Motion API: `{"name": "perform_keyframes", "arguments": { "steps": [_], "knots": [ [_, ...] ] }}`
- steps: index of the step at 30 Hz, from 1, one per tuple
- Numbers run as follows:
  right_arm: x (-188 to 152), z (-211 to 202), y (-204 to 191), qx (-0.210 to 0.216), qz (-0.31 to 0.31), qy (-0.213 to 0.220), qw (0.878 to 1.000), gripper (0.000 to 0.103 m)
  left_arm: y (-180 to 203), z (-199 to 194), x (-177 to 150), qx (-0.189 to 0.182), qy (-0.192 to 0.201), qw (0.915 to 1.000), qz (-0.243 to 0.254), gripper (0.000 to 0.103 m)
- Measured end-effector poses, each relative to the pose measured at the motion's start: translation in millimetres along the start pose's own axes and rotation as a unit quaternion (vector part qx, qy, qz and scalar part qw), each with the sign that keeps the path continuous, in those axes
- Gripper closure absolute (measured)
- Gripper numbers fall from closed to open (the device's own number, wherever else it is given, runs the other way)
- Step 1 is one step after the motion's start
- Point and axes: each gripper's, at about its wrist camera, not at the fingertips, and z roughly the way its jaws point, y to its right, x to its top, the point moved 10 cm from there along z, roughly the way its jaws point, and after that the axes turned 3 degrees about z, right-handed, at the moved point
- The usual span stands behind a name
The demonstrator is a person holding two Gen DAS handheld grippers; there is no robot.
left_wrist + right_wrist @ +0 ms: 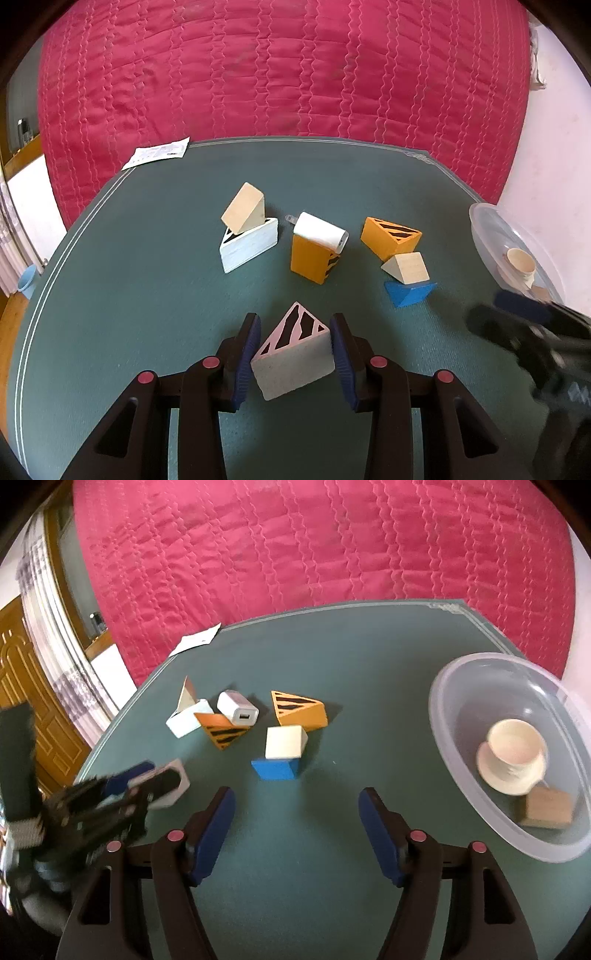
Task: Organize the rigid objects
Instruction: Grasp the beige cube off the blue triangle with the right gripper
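Left wrist view: the left gripper is clenched on a grey wedge with a pink, black-striped triangular face, both blue pads pressed to its sides. It sits over the green table. Ahead lie a white wedge with a wooden prism leaning on it, an orange block with a white charger on top, an orange wedge, a pale block and a blue wedge.

From the right wrist, the right gripper stands released, jaws wide, nothing between them. To its right is a clear bowl holding a cup on a saucer and a brown block. The bowl's right rim is cut off by the frame. At the left edge the other gripper is blurred, half hiding its wedge.
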Motion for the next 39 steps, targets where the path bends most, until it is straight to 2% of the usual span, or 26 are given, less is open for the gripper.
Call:
{"name": "perform_keyframes", "arguments": {
  "steps": [4,17,19,24,31,39],
  "knots": [
    [9.7,23.7,-6.8,-0.002,0.003,-0.019,1.0,0.047,-3.2,1.9,-0.8,0.005,0.002,1.0,-0.002,0.062],
    [28.7,72.2,-16.2,-0.019,-0.001,-0.036,0.999,0.05,-9.1,0.4,-1.5,0.001,0.008,0.9997,-0.021,0.062],
    [28.5,77.3,-17.0,-0.021,-0.002,-0.039,0.999,0.056,-10.2,0.0,-1.3,-0.001,0.009,0.9997,-0.023,0.062],
    [29.7,78.8,-18.0,-0.025,-0.007,-0.032,0.999,0.069,-11.2,0.4,-1.9,-0.003,0.008,0.9996,-0.026,0.062],
    [26.0,73.6,-16.2,-0.021,-0.001,-0.024,0.999,0.07,-10.2,0.2,-2.0,-0.002,0.008,0.9996,-0.026,0.062],
    [24.3,48.2,-11.6,-0.019,0.013,0.002,1.0,0.07,-7.5,-0.7,-2.2,-0.006,0.011,0.9996,-0.027,0.063]
  ]
}}
